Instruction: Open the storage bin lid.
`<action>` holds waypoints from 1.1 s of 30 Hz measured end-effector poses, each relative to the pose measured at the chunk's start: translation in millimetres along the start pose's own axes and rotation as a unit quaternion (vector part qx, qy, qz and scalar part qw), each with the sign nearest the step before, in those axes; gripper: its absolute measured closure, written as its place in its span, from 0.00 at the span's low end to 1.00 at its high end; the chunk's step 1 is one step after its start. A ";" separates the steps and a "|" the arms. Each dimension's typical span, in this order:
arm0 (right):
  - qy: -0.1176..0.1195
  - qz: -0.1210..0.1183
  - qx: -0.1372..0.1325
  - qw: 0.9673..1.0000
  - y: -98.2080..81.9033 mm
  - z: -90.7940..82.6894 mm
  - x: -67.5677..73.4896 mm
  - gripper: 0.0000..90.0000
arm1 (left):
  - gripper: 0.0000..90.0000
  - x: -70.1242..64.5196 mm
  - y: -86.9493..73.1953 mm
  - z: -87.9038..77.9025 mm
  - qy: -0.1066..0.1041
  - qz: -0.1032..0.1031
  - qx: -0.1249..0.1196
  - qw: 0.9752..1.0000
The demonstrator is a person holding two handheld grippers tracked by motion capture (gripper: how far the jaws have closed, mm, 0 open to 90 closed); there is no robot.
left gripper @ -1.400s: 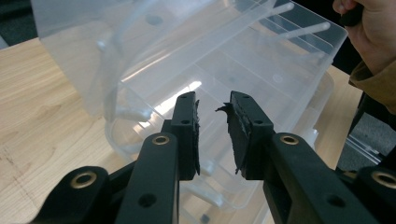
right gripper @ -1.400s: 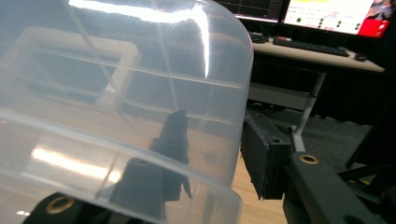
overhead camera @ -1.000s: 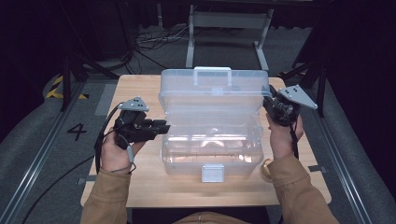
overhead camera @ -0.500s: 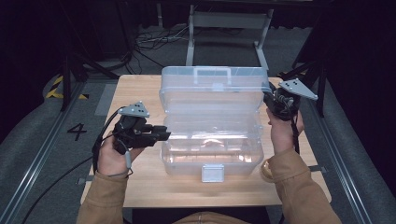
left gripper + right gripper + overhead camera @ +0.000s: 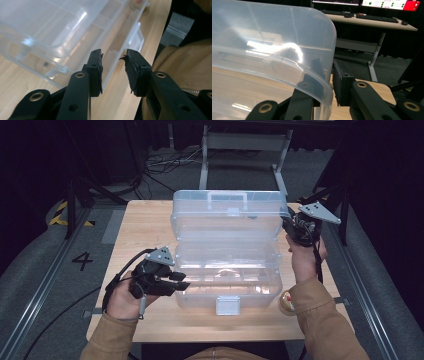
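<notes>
Your right gripper (image 5: 294, 227) is clamped on the clear box's lid (image 5: 225, 215) edge at 3 o'clock; left gripper (image 5: 181, 280) jaws just opened, empty. Lid's light, slick, flexy; grip the rim.

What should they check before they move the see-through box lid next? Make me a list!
1. Right gripper has the clear plastic lid between its fingers: ok, the lid's edge sits in the grip.
2. Lid raised: ok, it stands open behind the clear plastic box base.
3. Left gripper free: ok, its fingers have just been opening, with nothing between them.
4. Left gripper clear of the box: cannot tell, it is very close to the corner.
5. White front latch undone: ok.
6. Box fully on the wooden table: ok.
</notes>
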State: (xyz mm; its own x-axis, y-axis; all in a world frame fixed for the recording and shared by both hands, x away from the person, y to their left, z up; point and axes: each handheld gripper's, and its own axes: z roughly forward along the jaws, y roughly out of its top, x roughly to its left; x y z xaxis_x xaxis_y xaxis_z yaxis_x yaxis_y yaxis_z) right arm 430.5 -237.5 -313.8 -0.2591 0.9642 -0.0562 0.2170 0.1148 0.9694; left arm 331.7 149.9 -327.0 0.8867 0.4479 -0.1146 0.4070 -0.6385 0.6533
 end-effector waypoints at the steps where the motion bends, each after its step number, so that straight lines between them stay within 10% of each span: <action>1: 0.001 0.001 0.001 1.000 0.5 0.4 -0.2 0.87 | 0.72 -0.3 -0.2 3.0 -0.002 0.003 0.006 1.000; 11: 0.012 0.010 0.007 1.000 3.3 4.4 -3.2 0.86 | 0.67 -0.8 -1.9 39.6 -0.028 0.028 0.061 0.997; 33: 0.025 0.027 0.010 0.999 5.8 9.1 -6.6 0.85 | 0.80 10.5 -10.7 77.4 -0.029 -0.032 0.119 0.992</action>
State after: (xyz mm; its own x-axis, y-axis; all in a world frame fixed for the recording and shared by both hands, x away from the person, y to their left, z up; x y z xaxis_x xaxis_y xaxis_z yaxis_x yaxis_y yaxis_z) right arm 442.0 -241.0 -310.0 -0.2923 0.9563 0.0089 0.2512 0.0678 0.9656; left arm 353.6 113.0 -393.1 0.8662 0.4590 -0.1974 0.4961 -0.7432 0.4490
